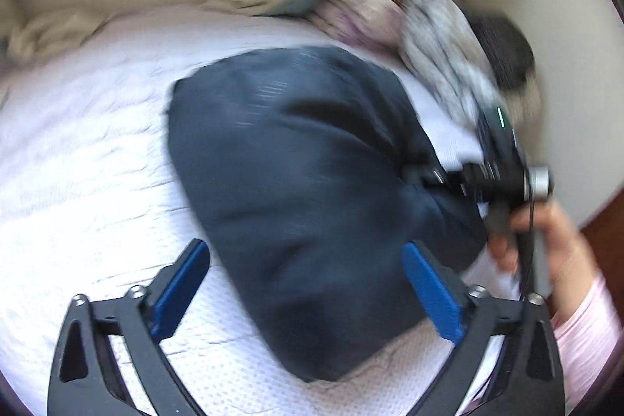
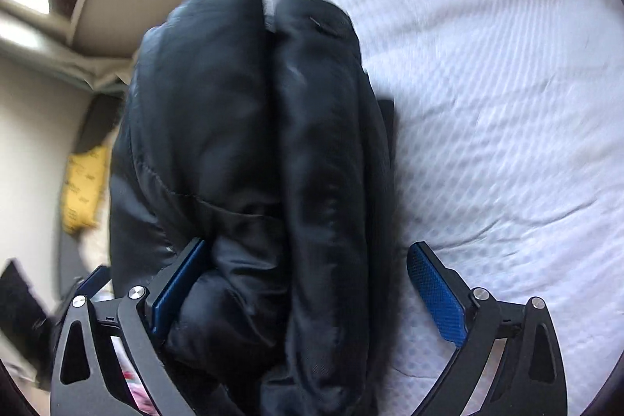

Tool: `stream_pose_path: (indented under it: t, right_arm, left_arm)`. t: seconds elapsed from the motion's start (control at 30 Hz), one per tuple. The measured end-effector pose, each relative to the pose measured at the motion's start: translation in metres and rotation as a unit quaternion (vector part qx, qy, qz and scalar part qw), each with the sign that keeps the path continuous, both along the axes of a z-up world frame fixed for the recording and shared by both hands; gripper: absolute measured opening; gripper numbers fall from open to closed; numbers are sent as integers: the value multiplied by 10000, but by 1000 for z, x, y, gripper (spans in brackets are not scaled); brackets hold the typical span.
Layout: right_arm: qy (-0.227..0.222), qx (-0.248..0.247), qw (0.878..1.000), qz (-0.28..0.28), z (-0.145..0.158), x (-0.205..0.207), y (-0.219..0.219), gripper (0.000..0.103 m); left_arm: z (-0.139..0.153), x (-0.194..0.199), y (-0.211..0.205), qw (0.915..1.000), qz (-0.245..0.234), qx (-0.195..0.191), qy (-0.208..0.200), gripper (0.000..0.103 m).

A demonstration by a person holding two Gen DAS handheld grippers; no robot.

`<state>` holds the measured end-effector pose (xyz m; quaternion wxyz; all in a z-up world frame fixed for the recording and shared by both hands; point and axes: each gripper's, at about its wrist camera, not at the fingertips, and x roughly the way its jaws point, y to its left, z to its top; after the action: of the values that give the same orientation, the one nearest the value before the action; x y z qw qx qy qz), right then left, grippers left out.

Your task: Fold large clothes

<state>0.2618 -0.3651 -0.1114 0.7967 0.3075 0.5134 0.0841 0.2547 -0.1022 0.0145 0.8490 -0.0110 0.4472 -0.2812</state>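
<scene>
Both tongs spread wide — left tongs (image 1: pixel 306 293) hang over the folded dark puffer jacket (image 1: pixel 304 190), right tongs (image 2: pixel 306 293) straddle its end, unclamped. Jacket lies on the white bed (image 2: pixel 507 104). Likely light, puffy, slippery shell — pinch a seam or edge.

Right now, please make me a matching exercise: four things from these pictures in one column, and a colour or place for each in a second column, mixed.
Things:
1. jacket
2. bed sheet
3. cushion
4. pile of clothes

Descriptions:
A. yellow, off the side of the bed
B. white, textured, spread under everything
C. dark, puffy, folded into a bundle
D. mixed colours, heaped at the far edge of the bed

Pairs: 1-C, 2-B, 3-A, 4-D
</scene>
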Motion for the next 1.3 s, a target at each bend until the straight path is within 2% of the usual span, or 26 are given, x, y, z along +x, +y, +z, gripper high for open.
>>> stream_pose_path:
  t: [0.07,0.13,0.2,0.23,0.33,0.37,0.43,0.57,0.73,0.83,0.97,1.1,1.3]
  right_arm:
    - [-15,223,9997,28,-7,2,-5,102]
    - [-44,269,9996,64,-9,3,-7,102]
    - [-59,315,9995,82,-10,3,-11,102]
    - [-70,366,9993,98,-11,4,-12,102]
    - [-93,497,9986,141,-15,7,-14,102]
    - [-109,553,9983,166,-16,8,-14,102]
    - [-143,663,9975,205,-22,12,-16,101]
    - [-241,1189,9920,342,-33,14,-15,89]
    - [-505,1212,9904,423,-26,12,1,79]
    - [-724,1163,9891,533,-15,11,18,76]
    - [-902,1231,9859,684,-7,15,51,75]
    - [-914,1441,9821,801,-14,18,82,75]
    - [-946,1394,9799,1068,-20,34,130,76]
  left_arm:
    - [-12,19,23,9972,161,-469,564,102]
    - [-31,34,37,9894,353,-817,1143,102]
    - [-47,42,42,9815,405,-1112,1506,102]
    - [-55,46,43,9749,382,-1385,1698,102]
    - [-68,48,40,9593,356,-1986,1978,102]
    - [-71,49,36,9588,330,-2000,1989,103]
    - [-73,45,28,9655,293,-1844,1817,103]
    - [-71,41,35,9660,383,-1917,1694,98]
    - [-49,37,48,9784,578,-1611,1159,91]
    - [-36,36,62,9827,707,-1459,893,89]
    - [-24,35,92,9826,958,-1414,737,89]
    - [-21,33,130,9783,1284,-1459,711,89]
    - [-40,33,174,9717,1579,-1546,829,89]
